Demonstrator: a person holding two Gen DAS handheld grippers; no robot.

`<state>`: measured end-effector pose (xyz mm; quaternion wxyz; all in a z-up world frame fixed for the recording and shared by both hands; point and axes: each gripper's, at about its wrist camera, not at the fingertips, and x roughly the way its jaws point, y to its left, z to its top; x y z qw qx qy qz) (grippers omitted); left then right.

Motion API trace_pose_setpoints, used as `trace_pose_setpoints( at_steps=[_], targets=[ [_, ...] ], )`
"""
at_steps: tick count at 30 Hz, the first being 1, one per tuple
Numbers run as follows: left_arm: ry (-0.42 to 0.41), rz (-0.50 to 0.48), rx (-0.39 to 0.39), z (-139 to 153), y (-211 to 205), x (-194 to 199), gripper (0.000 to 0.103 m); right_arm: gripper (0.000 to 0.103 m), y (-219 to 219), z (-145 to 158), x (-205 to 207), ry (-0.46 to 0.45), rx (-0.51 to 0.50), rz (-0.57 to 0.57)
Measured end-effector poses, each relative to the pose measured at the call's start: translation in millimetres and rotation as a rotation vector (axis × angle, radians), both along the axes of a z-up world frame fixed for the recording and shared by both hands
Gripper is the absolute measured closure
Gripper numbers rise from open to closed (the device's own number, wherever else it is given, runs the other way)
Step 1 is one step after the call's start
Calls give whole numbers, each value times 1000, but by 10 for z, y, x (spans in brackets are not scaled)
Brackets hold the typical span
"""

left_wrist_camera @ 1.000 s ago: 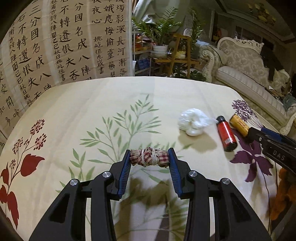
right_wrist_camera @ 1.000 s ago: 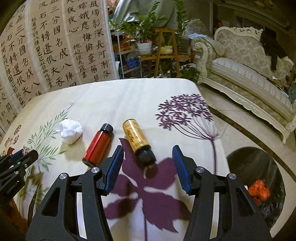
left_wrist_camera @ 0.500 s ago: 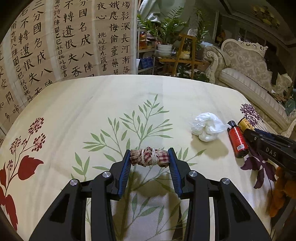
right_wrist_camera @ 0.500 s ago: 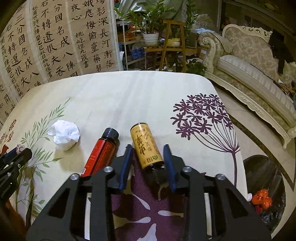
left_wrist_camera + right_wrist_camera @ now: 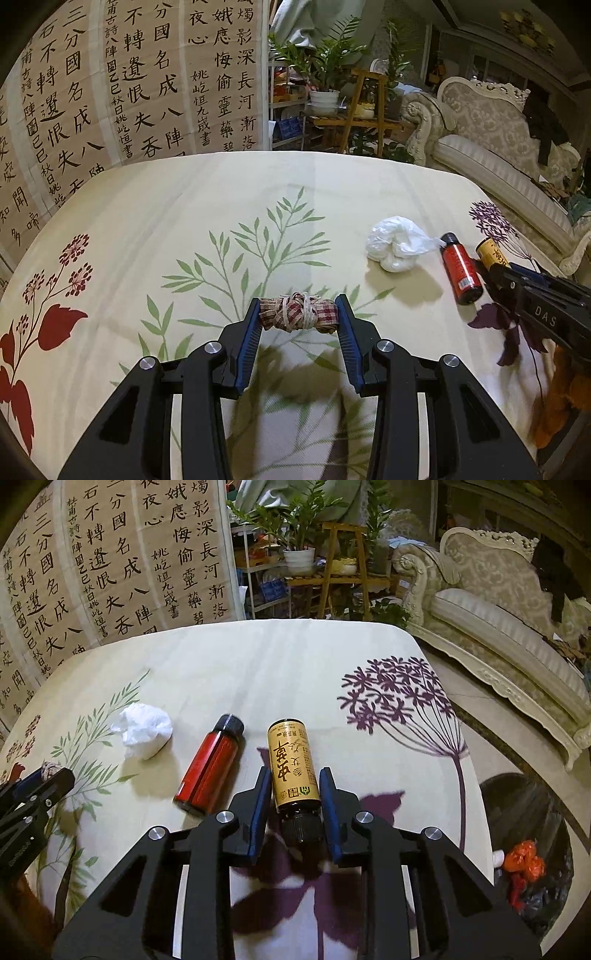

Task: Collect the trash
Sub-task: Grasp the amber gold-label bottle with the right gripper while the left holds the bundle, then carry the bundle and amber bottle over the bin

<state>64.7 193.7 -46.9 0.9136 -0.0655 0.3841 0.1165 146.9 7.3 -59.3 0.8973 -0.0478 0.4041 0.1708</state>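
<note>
Floral tablecloth covers a table in a cluttered living room. Nearest, the right gripper pinches a yellow bottle lying on its side; the left gripper clamps a tied checked cloth bundle. Farther left lie a red bottle and crumpled white tissue. Next likely move: lift both, carry them right to the dark floor bin.

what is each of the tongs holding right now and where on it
Left tongs: a checked bundle tied with string, pinched end to end. Right tongs: the yellow bottle, gripped across its lower body just above the black cap.
</note>
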Motion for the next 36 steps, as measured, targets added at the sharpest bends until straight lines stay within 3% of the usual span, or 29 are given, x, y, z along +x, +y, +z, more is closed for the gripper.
trace_pose_setpoints(
  at_steps=[20,36],
  targets=[
    [-34,-116,4,144,-753,-308,63,77,-678,165,-761,-47,54,-93],
    [-64,-264,2,212,-1564,-494,63,77,-1469,182,-1258,-78,81,-239]
  ],
)
